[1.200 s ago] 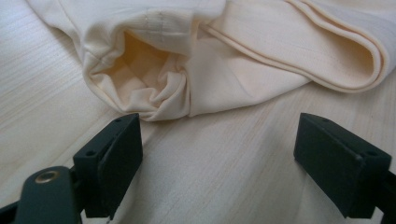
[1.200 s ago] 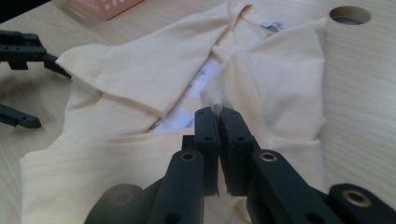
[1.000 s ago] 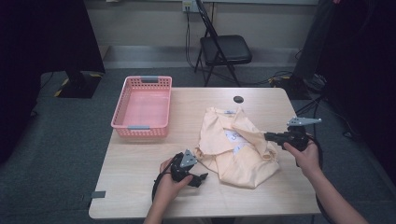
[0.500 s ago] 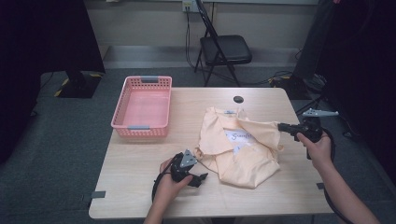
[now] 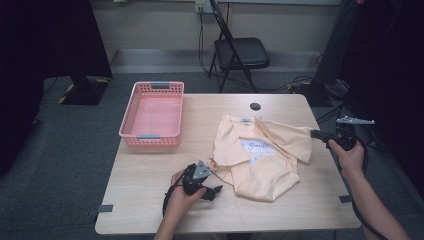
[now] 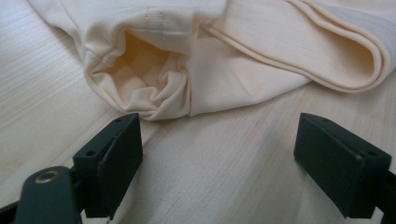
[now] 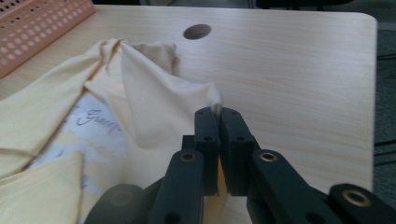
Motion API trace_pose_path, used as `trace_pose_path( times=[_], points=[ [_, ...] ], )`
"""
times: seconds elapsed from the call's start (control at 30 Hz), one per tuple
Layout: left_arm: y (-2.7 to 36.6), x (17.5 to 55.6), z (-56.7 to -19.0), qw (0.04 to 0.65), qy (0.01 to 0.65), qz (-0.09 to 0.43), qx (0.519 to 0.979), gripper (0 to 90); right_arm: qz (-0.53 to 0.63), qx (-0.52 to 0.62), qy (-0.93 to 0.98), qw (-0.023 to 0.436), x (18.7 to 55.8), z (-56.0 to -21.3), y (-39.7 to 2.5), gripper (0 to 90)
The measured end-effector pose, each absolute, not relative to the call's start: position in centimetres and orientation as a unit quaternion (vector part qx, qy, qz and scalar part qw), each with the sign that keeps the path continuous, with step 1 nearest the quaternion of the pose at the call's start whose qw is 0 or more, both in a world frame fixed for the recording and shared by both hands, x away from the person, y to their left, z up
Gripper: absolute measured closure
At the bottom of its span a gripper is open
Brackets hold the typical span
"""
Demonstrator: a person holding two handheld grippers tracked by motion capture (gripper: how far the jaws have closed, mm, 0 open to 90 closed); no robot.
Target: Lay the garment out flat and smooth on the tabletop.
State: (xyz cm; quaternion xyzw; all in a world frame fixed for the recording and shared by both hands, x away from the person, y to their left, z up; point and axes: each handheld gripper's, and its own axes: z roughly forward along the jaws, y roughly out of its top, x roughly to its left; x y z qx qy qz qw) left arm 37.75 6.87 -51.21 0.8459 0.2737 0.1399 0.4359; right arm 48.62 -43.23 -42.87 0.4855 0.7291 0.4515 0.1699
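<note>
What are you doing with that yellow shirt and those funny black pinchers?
A person at a light wooden table is handling a crumpled pale yellow T-shirt with printed lettering, using a black two-jaw gripper in each hand. The right gripper is shut on an edge of the shirt and holds it out toward the table's right side. The left gripper sits open on the table, pointing at a bunched sleeve opening without touching it. A pink plastic basket stands off to the left, with nothing in it.

yellow shirt (image 5: 260, 157) mid-table, r gripper (image 5: 316, 134) at sleeve, pink basket (image 5: 152, 114) left.
</note>
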Motion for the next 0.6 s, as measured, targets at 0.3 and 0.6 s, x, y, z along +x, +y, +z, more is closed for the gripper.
trace_pose_path(
  times=[0.3,0.6],
  points=[
    [6.9,37.7,-51.2,0.436,0.274,0.140,0.846,15.4,0.426,0.537,0.702,0.190,49.0,-44.5,-46.2,87.0],
    [6.9,37.7,-51.2,0.436,0.274,0.140,0.846,15.4,0.424,0.545,0.693,0.210,47.9,-44.8,-46.8,66.1]
  ],
)
